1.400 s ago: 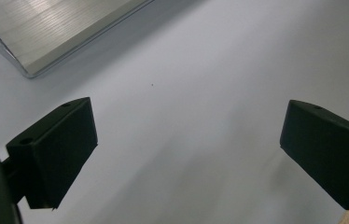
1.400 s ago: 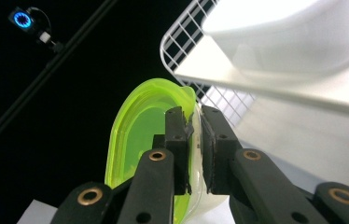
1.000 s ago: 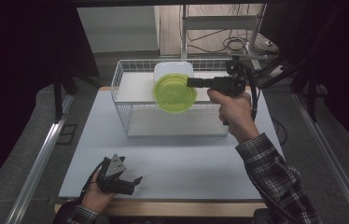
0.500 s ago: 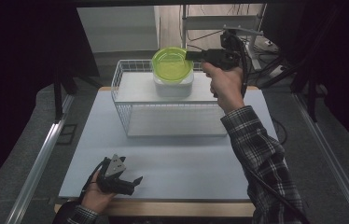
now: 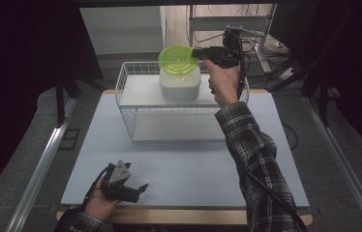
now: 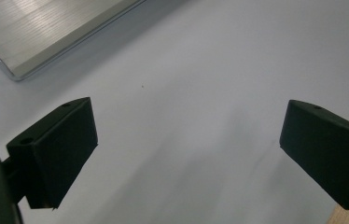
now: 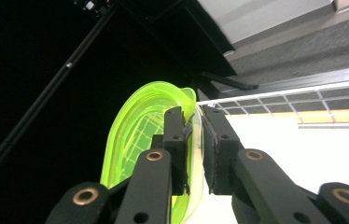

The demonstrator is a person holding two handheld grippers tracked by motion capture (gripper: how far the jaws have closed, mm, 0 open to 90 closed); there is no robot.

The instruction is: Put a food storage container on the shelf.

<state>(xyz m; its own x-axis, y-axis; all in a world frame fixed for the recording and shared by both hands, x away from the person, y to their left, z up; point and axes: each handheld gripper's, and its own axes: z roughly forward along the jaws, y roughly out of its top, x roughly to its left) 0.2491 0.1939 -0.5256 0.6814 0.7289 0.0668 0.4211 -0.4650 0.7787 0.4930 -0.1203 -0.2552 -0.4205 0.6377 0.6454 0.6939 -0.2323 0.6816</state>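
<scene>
Since a second ago you have carried the green lid (image 5: 178,60) up and back from the front of the wire basket (image 5: 127,101) to above the white container (image 5: 179,83) inside it; your left hand has stayed where it was.

At the near left of the table (image 5: 193,164), your left gripper (image 5: 131,186) rests on the pale surface in your hand. Its jaws stand wide apart with nothing between them, and in the left gripper view bare tabletop lies ahead, with a metal rail (image 6: 46,32) at the upper left.

Farther back, the wire basket stands on the table with the white container against its rear side. The green lid hangs just above the container, tilted, its face turned partly toward you. The basket's wire wall runs around the container on all sides.

To the right, your right gripper (image 5: 199,52) is clenched on the lid's rim; the right gripper view shows both pads (image 7: 176,140) pinching the thin edge. Behind it stand a metal rack (image 5: 227,24) and loose cables (image 5: 285,72).
</scene>
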